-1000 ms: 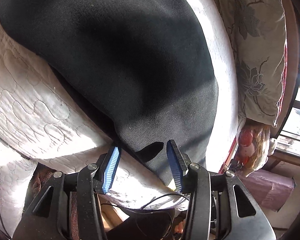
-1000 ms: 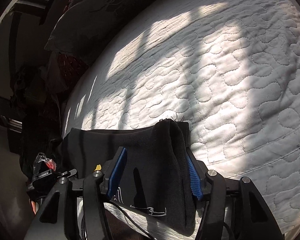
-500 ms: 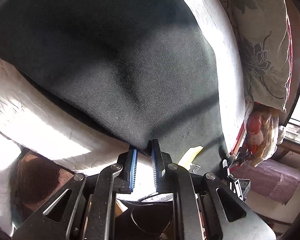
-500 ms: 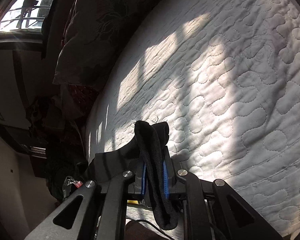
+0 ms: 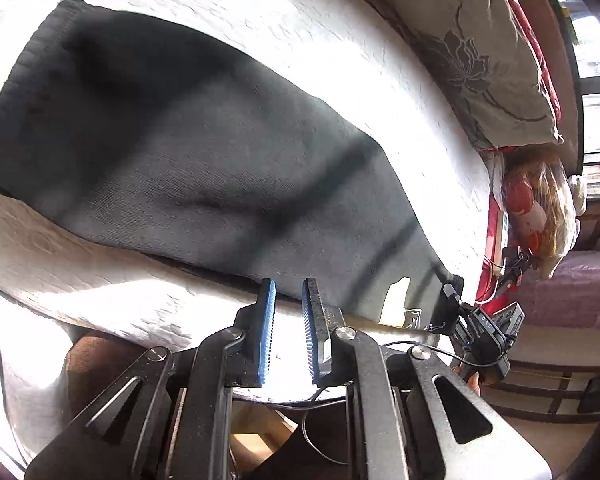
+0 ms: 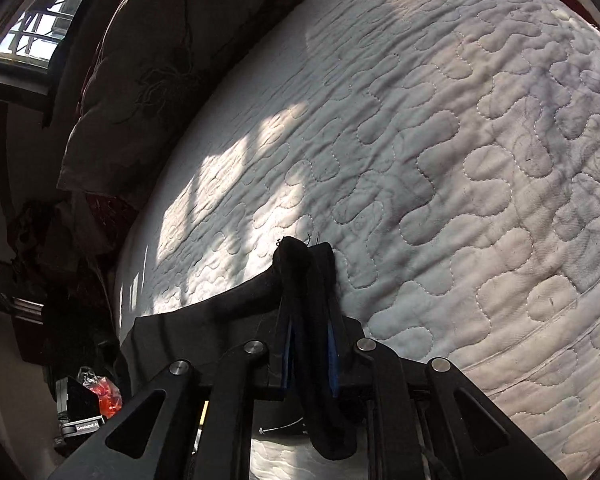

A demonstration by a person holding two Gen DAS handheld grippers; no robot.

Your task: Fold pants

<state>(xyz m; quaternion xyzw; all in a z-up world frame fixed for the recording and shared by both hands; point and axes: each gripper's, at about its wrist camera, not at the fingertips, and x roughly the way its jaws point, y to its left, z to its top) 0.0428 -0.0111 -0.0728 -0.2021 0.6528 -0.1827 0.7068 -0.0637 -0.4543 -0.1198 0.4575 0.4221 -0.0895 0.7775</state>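
Black pants (image 5: 188, 160) lie folded lengthwise on a white quilted mattress (image 5: 100, 292), running from upper left to lower right in the left wrist view. My left gripper (image 5: 289, 292) sits at their near edge with a narrow gap between its blue pads; no cloth shows between them. My right gripper (image 6: 309, 280) is shut on a bunched end of the pants (image 6: 300, 256), which sticks up between the fingers and trails off to the left. The right gripper also shows in the left wrist view (image 5: 476, 328), at the pants' far right end.
A floral pillow (image 5: 472, 52) lies along the bed's far side, also dark in the right wrist view (image 6: 148, 64). A bag with red contents (image 5: 536, 208) sits by the bed's corner. The quilted mattress (image 6: 460, 160) stretches ahead of the right gripper.
My left gripper has pulled back from the pants' edge, and the cloth it was pinching is no longer between its pads. My right gripper closed on the pants' end and stays shut.
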